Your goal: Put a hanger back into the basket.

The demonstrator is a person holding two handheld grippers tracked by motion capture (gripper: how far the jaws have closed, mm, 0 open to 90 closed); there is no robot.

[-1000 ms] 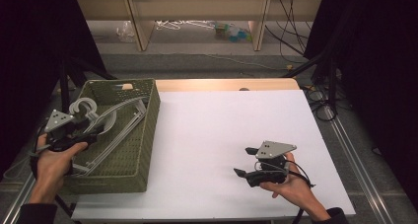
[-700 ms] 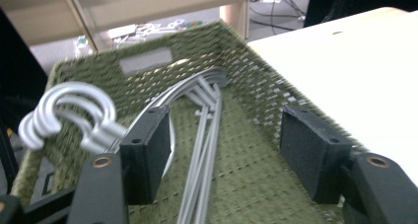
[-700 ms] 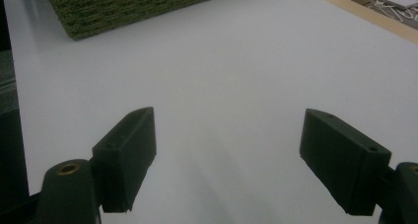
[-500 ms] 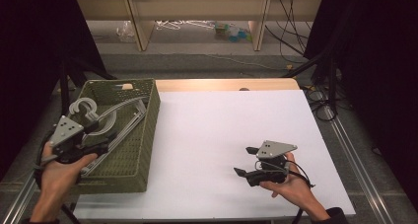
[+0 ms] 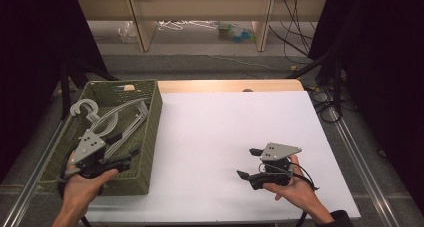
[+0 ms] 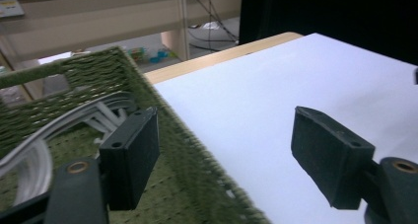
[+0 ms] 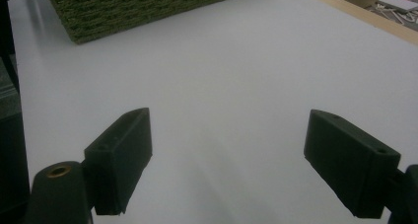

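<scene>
Hangers (image 5: 107, 123) lie tangled in the basket (image 5: 152, 112), lower ends hidden behind the left hand-held gripper (image 5: 129, 156).

Left claw (image 5: 131, 155) drawn back from the hangers (image 5: 112, 123) toward 6 o'clock, now low over the near end of the green basket (image 5: 150, 137), beside its 3 o'clock wall. Jaws just been opening, nothing between them. Hangers left lying in the basket, released. Right claw's (image 5: 248, 163) jaws opened slightly wider.
</scene>
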